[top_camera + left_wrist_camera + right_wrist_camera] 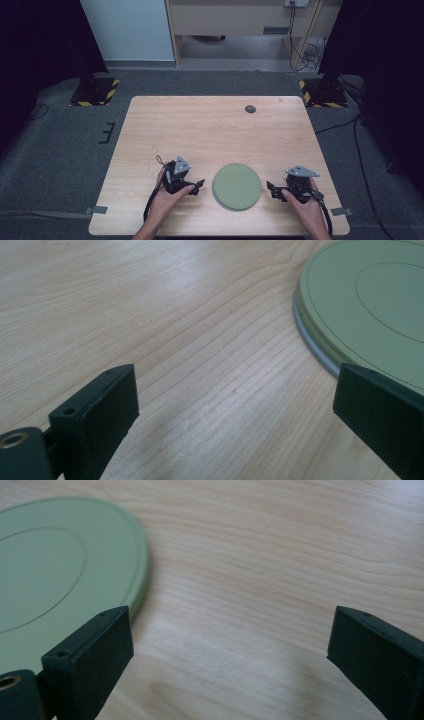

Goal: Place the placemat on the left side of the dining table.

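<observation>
- I have a green plate (pixel 237 186) lying flat on the worktop (pixel 200 130), near the front edge, between my two grippers.
- In the left gripper view a thin grey rim (pixel 312 342) shows under the green edge, so I judge there may be a second plate stacked beneath; I cannot tell for sure.
- My left gripper (pixel 196 187) sits just beside the plate's left edge, fingers (pixel 107 405) spread wide with nothing between them but bare wood.
- My right gripper (pixel 270 189) sits near the plate's right edge, fingers (pixel 95 652) also apart and empty; the plate lies off to one side of them, not in the gap.
- The plate looks stiff and smooth, probably plastic or melamine, so I expect it to be light but slippery under the pads.
- It lies low on the wood with a thin edge, so there is little to catch from above; I judge the rim is the only place to take hold, one finger sliding under the lip and the other on top.
- Pinching at one side may let it swing or slip, so a hold from both sides, or a deep bite on the rim, seems safer.
- If two plates are stacked, the top one could slide off the lower.
- A small dark round spot (pixel 250 108) lies far back on the worktop, well apart.
</observation>
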`<state>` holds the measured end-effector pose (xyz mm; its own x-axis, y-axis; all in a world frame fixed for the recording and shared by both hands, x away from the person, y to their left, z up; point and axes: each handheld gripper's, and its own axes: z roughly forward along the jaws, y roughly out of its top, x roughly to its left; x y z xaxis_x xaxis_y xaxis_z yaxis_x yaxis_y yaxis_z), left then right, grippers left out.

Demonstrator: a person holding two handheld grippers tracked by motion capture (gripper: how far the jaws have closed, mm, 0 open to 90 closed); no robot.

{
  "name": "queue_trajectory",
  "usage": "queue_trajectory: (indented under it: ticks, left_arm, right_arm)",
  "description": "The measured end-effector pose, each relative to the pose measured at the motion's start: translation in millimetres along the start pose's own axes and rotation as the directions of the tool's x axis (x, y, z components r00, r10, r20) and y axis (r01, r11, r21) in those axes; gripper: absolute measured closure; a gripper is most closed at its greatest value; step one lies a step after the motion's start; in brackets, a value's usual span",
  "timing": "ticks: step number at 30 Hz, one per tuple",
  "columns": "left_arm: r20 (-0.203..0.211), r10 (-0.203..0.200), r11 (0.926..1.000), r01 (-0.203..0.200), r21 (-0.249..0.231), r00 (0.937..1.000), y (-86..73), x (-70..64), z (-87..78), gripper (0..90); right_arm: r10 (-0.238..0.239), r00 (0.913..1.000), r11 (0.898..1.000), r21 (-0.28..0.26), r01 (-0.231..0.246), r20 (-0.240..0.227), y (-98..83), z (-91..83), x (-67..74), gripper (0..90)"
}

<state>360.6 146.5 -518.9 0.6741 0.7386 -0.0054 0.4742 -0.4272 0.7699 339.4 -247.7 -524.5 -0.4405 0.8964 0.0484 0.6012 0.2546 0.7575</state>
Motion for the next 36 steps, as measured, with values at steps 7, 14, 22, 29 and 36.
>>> queue_trajectory:
  ticks: [7,14,22,29,36]
  left_arm:
    - [0.043,0.032,0.9995,-0.032,0.002,0.9985,6.1,-14.9,7.7,3.9]
    - [0.046,0.090,0.9958,-0.090,0.013,0.9949,3.8,-25.9,4.7,3.7]
    - [0.084,0.111,0.9936,-0.112,0.010,0.9903,6.4,-38.6,8.4,3.8]
    - [0.099,0.117,0.9921,-0.121,0.035,0.9882,5.8,-44.4,14.1,3.5]
    - [0.100,0.115,0.9913,-0.121,0.053,0.9883,5.0,-45.5,19.2,3.7]
  right_arm:
    - [-0.046,0.9984,0.999,0.001,0.046,-0.033,-1.3,-0.8,10.4,6.1]
    - [-0.060,0.9976,0.998,-0.003,0.060,-0.035,0.3,-1.1,17.1,7.1]
    - [-0.078,0.9955,0.997,0.002,0.078,-0.053,0.3,-1.7,22.8,7.3]
    - [-0.092,0.9939,0.995,0.024,0.093,-0.061,-1.7,-0.4,23.3,7.4]
    - [-0.102,0.9930,0.994,0.040,0.104,-0.061,-3.2,0.5,24.9,7.4]
